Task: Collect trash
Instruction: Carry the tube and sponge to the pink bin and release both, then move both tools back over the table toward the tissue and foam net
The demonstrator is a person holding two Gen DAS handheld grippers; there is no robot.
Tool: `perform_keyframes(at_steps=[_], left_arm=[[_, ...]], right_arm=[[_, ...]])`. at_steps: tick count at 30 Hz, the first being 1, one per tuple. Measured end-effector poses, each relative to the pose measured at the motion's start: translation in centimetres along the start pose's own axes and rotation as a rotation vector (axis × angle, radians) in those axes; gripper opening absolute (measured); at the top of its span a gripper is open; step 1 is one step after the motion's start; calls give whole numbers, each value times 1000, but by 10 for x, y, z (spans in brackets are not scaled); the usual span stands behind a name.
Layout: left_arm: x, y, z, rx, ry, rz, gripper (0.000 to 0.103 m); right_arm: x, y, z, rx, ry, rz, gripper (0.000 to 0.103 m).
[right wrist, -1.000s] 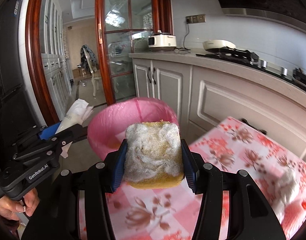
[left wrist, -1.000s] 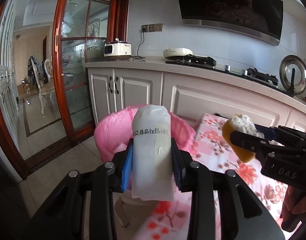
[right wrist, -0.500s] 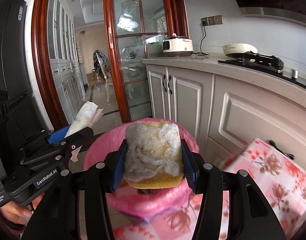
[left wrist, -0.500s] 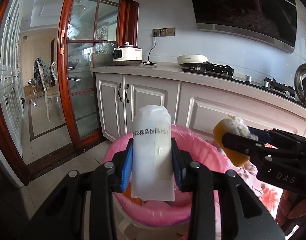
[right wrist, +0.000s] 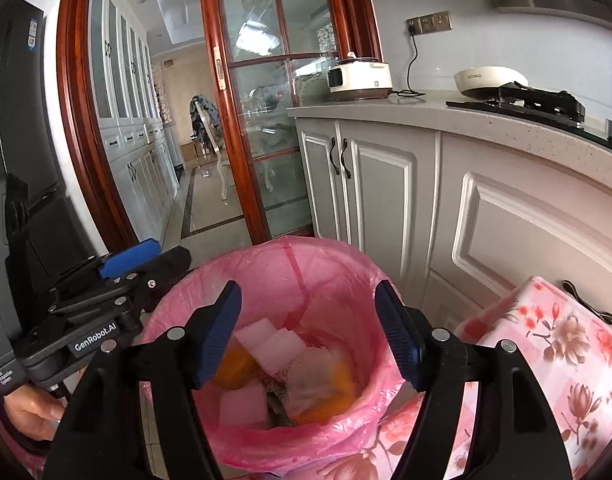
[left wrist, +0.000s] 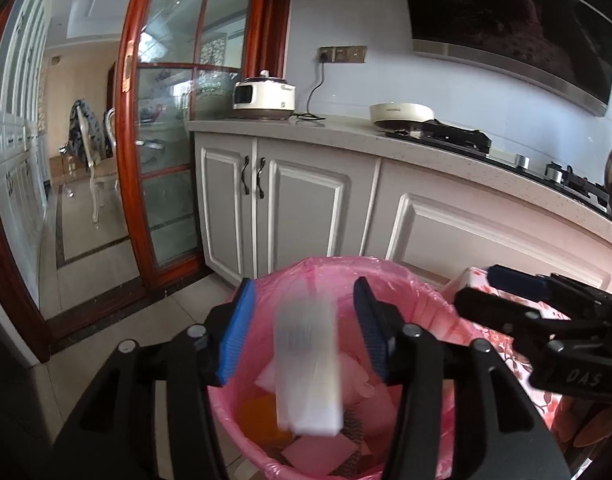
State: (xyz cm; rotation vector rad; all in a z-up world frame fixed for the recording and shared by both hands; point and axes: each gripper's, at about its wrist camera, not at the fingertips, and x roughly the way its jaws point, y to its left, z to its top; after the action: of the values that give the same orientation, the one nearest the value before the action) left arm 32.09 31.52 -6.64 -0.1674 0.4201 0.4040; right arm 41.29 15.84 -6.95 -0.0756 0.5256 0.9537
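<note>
Soft daylight fills both views, bright and even, coming mainly through the tall glass doors with red-brown wooden frames [left wrist: 173,152] and the room beyond them. The pale stone worktop [right wrist: 446,114] and white cabinet fronts are well lit, with only faint shadows. The panes carry pale reflections. Straight lines bow strongly toward the edges, and the corners fall into black vignette. The translucent pink bin liner [right wrist: 289,276] glows, tinting what lies inside. In the left wrist view a white rectangular packet [left wrist: 308,364] is smeared by motion blur between the sharp black tongs [left wrist: 301,332]; the background stays crisp.
</note>
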Motion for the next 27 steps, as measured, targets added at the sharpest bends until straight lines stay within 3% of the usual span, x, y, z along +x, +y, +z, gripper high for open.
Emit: perform_keyframes(at_steps=[6, 10, 20, 27], left_arm=[[-16, 5, -5, -19, -12, 28, 65], [-39, 1, -9, -22, -23, 40, 79], [-112, -28, -24, -11, -51, 6, 95], [-154, -71, -40, 6, -41, -45, 98]], right_arm=[[-22, -3, -5, 12, -5, -27, 67], [-48, 0, -10, 24, -14, -51, 69], [-143, 12, -35, 47, -74, -117, 77], [-212, 6, -64, 79, -107, -180, 85]])
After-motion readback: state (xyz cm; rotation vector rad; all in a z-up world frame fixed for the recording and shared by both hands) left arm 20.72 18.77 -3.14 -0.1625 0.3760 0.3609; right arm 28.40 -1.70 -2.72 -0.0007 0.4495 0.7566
